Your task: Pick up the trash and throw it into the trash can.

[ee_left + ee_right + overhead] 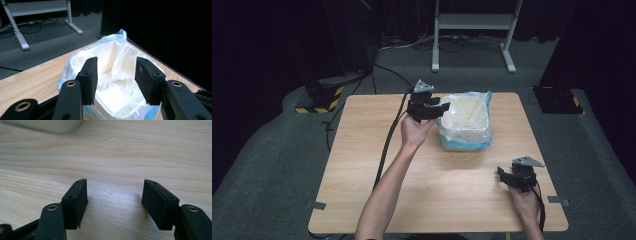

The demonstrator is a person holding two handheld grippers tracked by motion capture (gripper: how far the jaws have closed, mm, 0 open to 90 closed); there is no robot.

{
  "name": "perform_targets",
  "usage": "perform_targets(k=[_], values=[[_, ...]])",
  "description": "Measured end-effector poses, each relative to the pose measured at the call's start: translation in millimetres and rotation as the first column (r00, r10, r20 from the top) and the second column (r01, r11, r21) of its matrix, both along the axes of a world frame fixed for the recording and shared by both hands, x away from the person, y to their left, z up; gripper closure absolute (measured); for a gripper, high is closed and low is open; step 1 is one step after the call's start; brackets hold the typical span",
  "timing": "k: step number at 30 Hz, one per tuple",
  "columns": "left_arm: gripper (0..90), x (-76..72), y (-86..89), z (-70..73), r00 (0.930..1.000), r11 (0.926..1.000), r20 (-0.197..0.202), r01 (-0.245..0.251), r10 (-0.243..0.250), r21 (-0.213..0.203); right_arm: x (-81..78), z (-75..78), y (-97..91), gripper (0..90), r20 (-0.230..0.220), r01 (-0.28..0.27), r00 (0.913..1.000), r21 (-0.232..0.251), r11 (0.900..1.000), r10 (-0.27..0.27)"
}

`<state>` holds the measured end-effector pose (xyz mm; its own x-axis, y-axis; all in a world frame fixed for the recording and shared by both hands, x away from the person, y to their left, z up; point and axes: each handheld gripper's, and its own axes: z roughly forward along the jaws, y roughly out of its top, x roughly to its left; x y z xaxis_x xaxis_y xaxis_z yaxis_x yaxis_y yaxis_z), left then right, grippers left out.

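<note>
A white bin (464, 131) lined with a pale plastic bag (469, 112) stands at the middle back of the wooden table (362, 160). My left gripper (438, 111) hovers at the bin's left rim, pointing over it. In the left gripper view its jaws stand apart above the bag (117, 62), with nothing between the pads (91, 77). My right gripper (506, 175) rests low near the table's right front, its jaws open over bare wood (115, 192). The bin's base (50, 125) shows at the top left of the right gripper view.
A white metal stand (472, 30) is on the grey floor behind the table. Cables (387, 145) trail from both grippers across the table. A person's forearms (387, 195) come in from the front edge. Dark curtains close the sides.
</note>
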<state>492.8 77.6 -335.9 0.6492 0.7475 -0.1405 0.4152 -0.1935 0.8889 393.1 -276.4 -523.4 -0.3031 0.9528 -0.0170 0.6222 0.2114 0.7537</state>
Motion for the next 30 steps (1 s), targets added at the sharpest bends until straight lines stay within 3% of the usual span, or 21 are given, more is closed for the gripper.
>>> perform_targets(k=[18, 30], values=[[52.6, -26.1, 31.7, -6.9, 0.9991, 0.9991, 0.006, -0.041, 0.041, 0.014, -0.1, 0.0, 0.1, 37.0, -0.001, 0.001, 1.0000, 0.000, 1.0000, -0.001], [52.2, -45.5, 55.9, -21.9, 0.9971, 0.9972, -0.015, -0.074, 0.074, 0.013, 0.0, 0.0, 0.0, 37.0, 0.000, 0.000, 1.0000, 0.000, 1.0000, 0.000]])
